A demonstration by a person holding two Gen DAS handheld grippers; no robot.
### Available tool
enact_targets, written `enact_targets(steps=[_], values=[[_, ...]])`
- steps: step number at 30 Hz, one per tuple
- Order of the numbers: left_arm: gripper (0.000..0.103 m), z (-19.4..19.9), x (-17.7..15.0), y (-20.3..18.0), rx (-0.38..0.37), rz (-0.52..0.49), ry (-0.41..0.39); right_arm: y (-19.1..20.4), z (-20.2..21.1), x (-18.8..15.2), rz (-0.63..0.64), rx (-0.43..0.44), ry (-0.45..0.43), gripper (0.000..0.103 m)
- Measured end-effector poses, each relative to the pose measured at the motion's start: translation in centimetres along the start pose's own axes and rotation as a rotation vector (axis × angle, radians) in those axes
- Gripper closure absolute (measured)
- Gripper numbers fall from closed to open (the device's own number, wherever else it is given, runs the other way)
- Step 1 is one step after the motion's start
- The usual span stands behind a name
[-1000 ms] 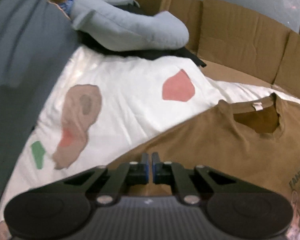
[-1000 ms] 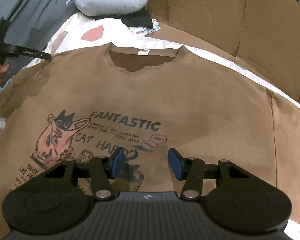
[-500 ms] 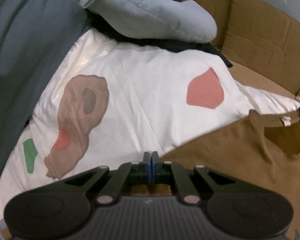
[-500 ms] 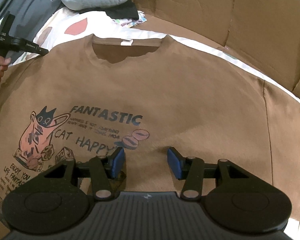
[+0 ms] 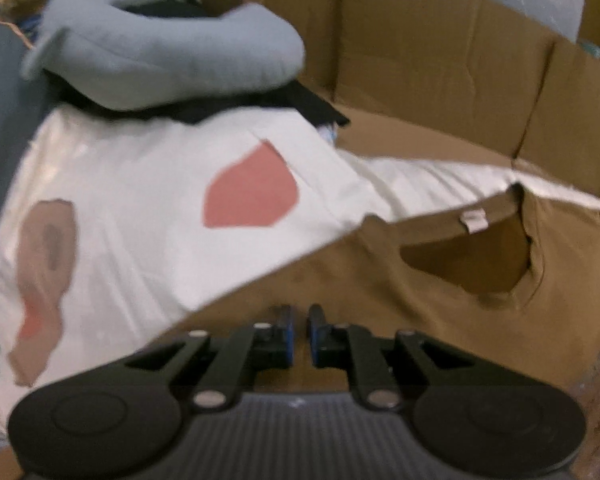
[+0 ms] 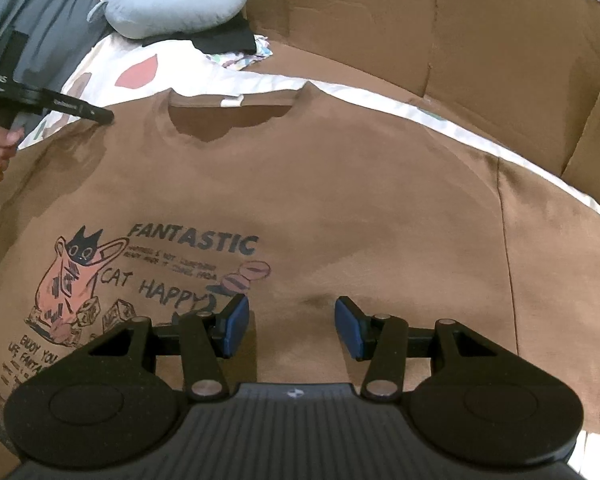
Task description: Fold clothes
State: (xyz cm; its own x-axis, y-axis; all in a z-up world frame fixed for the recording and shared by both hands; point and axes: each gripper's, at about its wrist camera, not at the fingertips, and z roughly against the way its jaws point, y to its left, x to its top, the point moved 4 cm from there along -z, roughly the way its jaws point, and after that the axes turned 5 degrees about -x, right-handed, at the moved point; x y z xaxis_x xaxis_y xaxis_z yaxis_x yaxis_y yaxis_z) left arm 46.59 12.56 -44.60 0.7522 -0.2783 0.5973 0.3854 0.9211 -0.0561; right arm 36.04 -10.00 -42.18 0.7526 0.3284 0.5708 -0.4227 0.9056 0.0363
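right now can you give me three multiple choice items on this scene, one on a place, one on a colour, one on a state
1. Where does the light blue U-shaped neck pillow lie?
A. beyond the collar of the brown printed T-shirt, at the far end of the white patterned sheet
B. on the T-shirt's chest print
C. between the right gripper's pads

2. What colour is the word FANTASTIC on the T-shirt?
A. white
B. dark blue
C. red

3. How does the right gripper stand?
A. shut on the collar
B. shut on a sleeve
C. open above the shirt front

Key:
1 A, the pillow sits past the neckline in the right wrist view.
2 B, the letters read dark blue on brown.
3 C, a wide gap shows bare cloth between its blue pads.
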Motion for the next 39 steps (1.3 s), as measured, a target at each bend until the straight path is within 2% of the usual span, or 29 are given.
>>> enact_targets(steps=[7, 14, 16, 22, 25, 32, 36, 37, 38, 39], values=[[0.093, -2.0, 1.5, -0.3, -0.003, 0.037, -0.024, -0.2, -0.4, -0.4, -0.002, 0.003, 0.008, 0.048], [0.093, -1.8, 3.7, -1.2, -0.023, 0.063, -0.072, -0.3, -0.1, -0.5, -0.013, 0.005, 0.003, 0.048], [0.093, -1.1, 3.9, -2.0, -0.050, 0.034, -0.078, -0.4, 0.2, -0.6, -0.022, 0.008, -0.004, 0.048], [0.092, -0.6, 2.3, -5.1, -0.101, -0.174, -0.009, -0.7, 0.6, -0.6, -0.040, 0.012, -0.018, 0.048], [0.090, -1.7, 1.4, -5.8, -0.088, -0.231, 0.032, -0.7, 0.4, -0.7, -0.047, 0.014, -0.012, 0.048], [0.090, -3.9, 2.0, -5.7, -0.055, -0.195, 0.034, -0.8, 0.2, -0.8, -0.053, 0.009, -0.008, 0.048], [0.089, -4.0, 2.9, -5.4, -0.054, -0.155, 0.042, -1.1, 0.2, -0.9, -0.099, -0.007, -0.002, 0.048], [0.082, -3.9, 3.2, -5.3, -0.056, -0.144, 0.040, -1.2, 0.2, -1.0, -0.112, -0.011, 0.001, 0.048], [0.070, -3.6, 3.4, -5.1, -0.055, -0.130, 0.036, -1.3, 0.2, -1.0, -0.124, -0.016, 0.004, 0.048], [0.063, -3.2, 3.6, -5.0, -0.054, -0.116, 0.031, -1.3, 0.3, -1.1, -0.138, -0.021, 0.007, 0.048]])
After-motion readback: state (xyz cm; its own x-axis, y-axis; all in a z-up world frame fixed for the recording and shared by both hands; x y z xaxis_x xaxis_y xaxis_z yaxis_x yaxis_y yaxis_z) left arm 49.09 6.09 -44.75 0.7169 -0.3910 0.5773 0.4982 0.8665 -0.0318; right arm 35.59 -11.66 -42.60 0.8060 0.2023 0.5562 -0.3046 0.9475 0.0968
